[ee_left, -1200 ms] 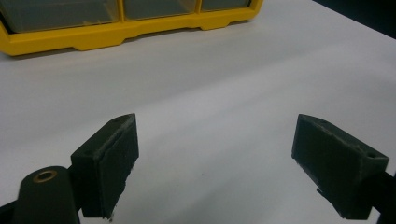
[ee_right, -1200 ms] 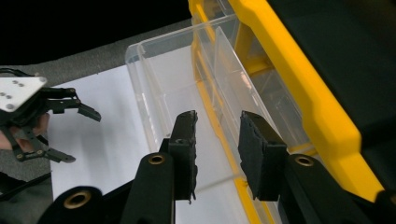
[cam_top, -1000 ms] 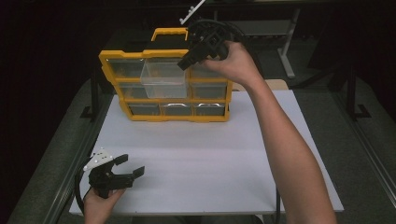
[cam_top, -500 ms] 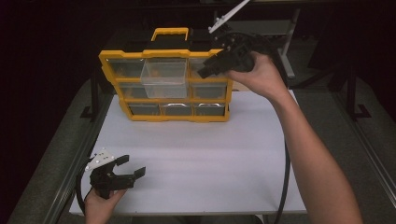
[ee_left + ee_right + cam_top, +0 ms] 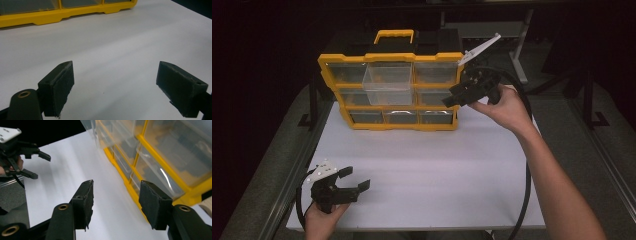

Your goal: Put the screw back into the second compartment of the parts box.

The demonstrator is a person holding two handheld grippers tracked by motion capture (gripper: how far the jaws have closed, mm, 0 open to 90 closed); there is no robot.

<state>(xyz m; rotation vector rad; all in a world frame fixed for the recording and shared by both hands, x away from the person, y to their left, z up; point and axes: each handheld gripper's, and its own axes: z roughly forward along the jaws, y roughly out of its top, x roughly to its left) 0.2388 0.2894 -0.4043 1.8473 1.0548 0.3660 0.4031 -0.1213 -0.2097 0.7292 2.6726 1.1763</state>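
Both tongs gape empty: right gripper (image 5: 451,98), jaws just widening, nears the organizer (image 5: 389,90); left gripper (image 5: 357,182) idles; next, grasp a drawer (image 5: 388,82)

Drawer cabinet (image 5: 389,95) stands upright at the far edge of your table (image 5: 437,165), left of centre, its top-middle drawer (image 5: 388,80) pulled out toward you. Your right gripper (image 5: 455,97) hangs just beside the cabinet's right end, above the table. Your left gripper (image 5: 354,186) sits at the near left corner, well apart from the cabinet
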